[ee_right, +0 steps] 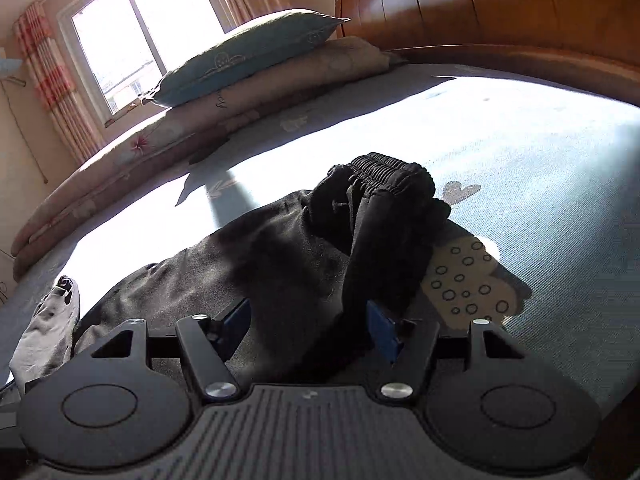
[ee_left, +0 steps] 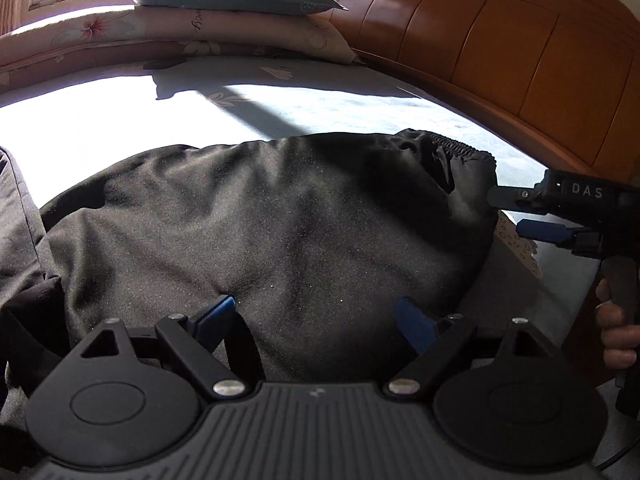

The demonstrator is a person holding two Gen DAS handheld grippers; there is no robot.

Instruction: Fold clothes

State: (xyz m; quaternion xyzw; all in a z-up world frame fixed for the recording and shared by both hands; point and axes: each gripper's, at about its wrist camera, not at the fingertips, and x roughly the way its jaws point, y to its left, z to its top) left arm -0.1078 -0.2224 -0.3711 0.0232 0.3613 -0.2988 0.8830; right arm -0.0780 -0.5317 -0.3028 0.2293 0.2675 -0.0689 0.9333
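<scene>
Bed point(ee_right: 540, 152), pale blue sheet: black trousers point(ee_right: 280, 272) lie mid-bed; beyond them a folded floral quilt point(ee_right: 132, 152) w/ a teal pillow point(ee_right: 248, 56) on top.

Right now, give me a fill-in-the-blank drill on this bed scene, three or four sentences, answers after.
1. The black trousers lie on the ____.
2. The teal pillow rests on top of a folded ____ quilt.
3. The headboard is made of ____.
4. The right gripper has its jaws ____, at the edge of the trousers below the waistband.

Missing words: bed; pink; wood; open
</scene>
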